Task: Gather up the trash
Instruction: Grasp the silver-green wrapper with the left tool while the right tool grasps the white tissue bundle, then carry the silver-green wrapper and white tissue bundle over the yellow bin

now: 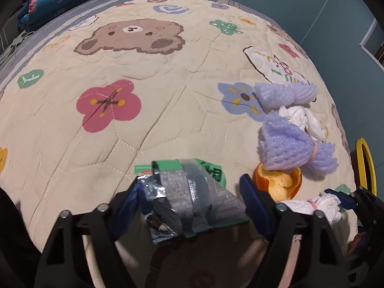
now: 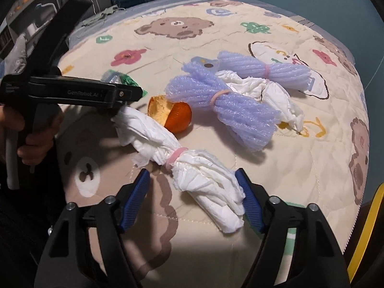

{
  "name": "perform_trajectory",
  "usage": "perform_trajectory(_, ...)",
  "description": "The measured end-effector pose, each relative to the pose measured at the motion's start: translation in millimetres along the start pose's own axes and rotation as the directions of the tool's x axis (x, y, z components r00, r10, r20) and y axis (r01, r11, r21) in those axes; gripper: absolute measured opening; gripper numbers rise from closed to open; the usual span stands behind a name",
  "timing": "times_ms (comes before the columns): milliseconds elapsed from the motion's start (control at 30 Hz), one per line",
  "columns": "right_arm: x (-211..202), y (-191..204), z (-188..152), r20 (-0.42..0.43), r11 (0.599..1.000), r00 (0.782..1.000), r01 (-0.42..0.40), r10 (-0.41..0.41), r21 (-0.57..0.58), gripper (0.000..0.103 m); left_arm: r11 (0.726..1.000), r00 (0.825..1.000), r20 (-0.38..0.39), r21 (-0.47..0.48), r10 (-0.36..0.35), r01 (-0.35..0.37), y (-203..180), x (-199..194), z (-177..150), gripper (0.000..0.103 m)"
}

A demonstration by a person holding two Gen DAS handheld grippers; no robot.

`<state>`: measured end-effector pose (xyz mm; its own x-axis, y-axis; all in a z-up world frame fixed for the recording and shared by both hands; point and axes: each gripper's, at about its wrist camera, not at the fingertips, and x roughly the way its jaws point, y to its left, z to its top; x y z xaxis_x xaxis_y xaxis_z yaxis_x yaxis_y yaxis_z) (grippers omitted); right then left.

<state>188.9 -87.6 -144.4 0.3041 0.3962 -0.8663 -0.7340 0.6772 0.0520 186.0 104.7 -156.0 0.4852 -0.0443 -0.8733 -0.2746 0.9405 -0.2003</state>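
Observation:
Trash lies on a quilted bed cover. My left gripper (image 1: 192,192) is open around a crumpled green and silver snack wrapper (image 1: 189,196); its jaws stand on either side without pressing it. My right gripper (image 2: 193,192) is open around one end of a white tissue bundle (image 2: 192,168) tied with a pink band. An orange peel (image 1: 280,182) lies right of the wrapper, also in the right wrist view (image 2: 172,115). Two purple foam nets (image 2: 225,105) (image 2: 266,69) and a loose white tissue (image 2: 268,93) lie beyond. The left gripper's body (image 2: 72,92) shows at left.
The bed cover (image 1: 168,110) has bear and flower prints. Folded blankets (image 1: 55,0) are stacked at the far end. A yellow rim (image 1: 367,163) stands off the bed's right edge. A teal wall (image 1: 288,0) is behind.

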Motion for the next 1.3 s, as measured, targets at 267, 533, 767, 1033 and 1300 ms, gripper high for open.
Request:
perform_trajectory(267,11,-9,3,-0.036,0.998,0.999,0.030,-0.028,0.052,0.028,0.999,1.000,0.026,0.036,-0.005,0.004,-3,-5,-2,0.049)
perform_trajectory(533,3,-17,2,-0.023,0.994,1.000,0.017,-0.015,0.109,0.013,0.998,0.999,0.036,0.048,-0.035,0.034,-7,-14,-4,0.044)
perform_trajectory(767,-23,-18,-1,0.023,0.992,1.000,0.007,-0.010,0.125,0.012,0.997,0.997,0.049,0.055,-0.064,0.061,-7,-28,-3,0.042)
perform_trajectory(1033,-61,-29,-14,0.077,0.986,0.996,0.021,-0.035,0.168,0.012,0.995,0.992,0.087,0.060,-0.089,0.084,-10,-53,-3,0.042)
perform_trajectory(1300,-100,-54,-33,0.121,0.961,0.988,0.059,-0.095,0.269,0.012,0.991,0.985,0.132,0.082,-0.115,0.105,-17,-83,-6,0.042)
